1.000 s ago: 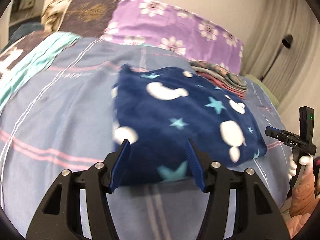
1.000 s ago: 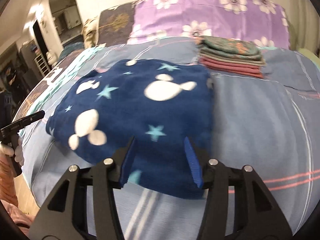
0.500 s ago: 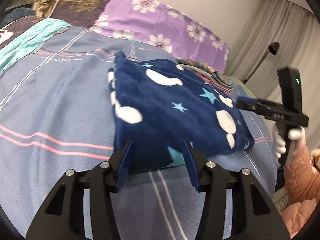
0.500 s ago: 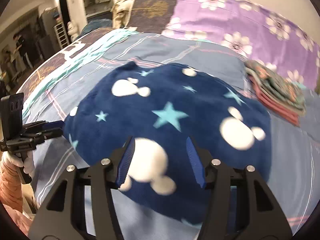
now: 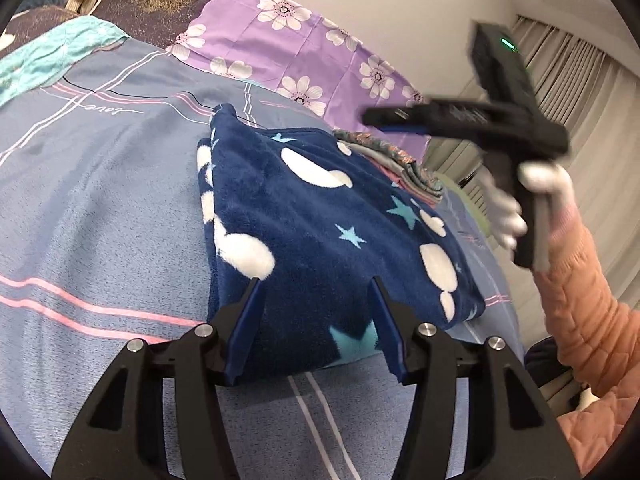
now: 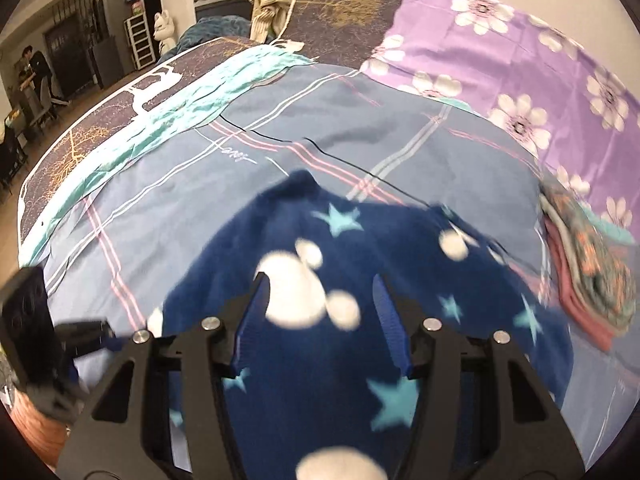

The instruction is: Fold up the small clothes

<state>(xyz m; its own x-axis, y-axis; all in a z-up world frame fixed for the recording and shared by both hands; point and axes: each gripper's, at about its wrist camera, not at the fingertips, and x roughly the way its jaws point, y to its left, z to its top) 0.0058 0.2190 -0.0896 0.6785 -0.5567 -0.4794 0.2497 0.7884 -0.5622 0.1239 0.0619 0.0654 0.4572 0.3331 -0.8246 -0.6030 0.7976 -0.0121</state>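
A folded navy fleece garment point(image 5: 320, 232) with white mouse heads and teal stars lies on the blue striped bedspread point(image 5: 100, 208). My left gripper point(image 5: 314, 284) is open and empty, its fingers over the garment's near edge. My right gripper point(image 6: 320, 280) is open and empty, hovering above the same garment point(image 6: 400, 248). In the left wrist view the right gripper point(image 5: 404, 118) shows held high over the garment's right side. In the right wrist view part of the left gripper point(image 6: 86, 332) shows at the lower left.
A stack of folded patterned clothes point(image 6: 588, 272) lies right of the garment, also in the left wrist view point(image 5: 404, 168). Purple flowered pillows point(image 5: 296, 40) lie at the bed's head. A teal cloth point(image 6: 192, 96) lies at the left. Curtains point(image 5: 588, 100) hang at the right.
My right gripper has lifted and swung up over the garment, turning left. My left gripper has stayed at the garment's near edge, with the view shifting slightly. The garment lies still.
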